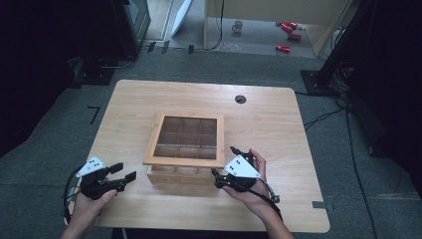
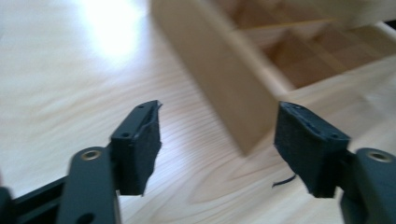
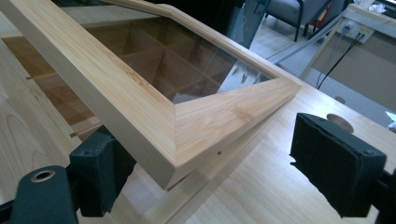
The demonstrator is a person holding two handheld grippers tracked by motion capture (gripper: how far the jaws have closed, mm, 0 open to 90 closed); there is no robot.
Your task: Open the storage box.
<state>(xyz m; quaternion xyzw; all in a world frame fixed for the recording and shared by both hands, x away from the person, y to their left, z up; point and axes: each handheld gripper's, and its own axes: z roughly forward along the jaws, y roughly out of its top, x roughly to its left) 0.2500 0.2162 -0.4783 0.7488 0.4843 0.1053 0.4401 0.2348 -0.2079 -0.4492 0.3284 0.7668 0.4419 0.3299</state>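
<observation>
A wooden box [image 1: 181, 177] with several inner compartments stands mid-table. Its glass-paned lid [image 1: 184, 137] is tilted up at the front, clear of the base. My right gripper [image 1: 224, 162] is open at the box's front right corner. In the right gripper view the lid's corner [image 3: 196, 126] reaches between the jaws of the right gripper [image 3: 219, 179], its edge lying over the left pad [image 3: 100, 175]. My left gripper [image 1: 124, 172] is open, just left of the box's front left corner. The left gripper [image 2: 219, 149] faces that corner of the box [image 2: 233, 93] with nothing between its pads.
The table [image 1: 278, 149] has a round cable hole [image 1: 240, 98] at the back. On the floor beyond stand a mug [image 1: 238, 26] and some red cans [image 1: 288, 35]. Dark equipment and cables flank both sides.
</observation>
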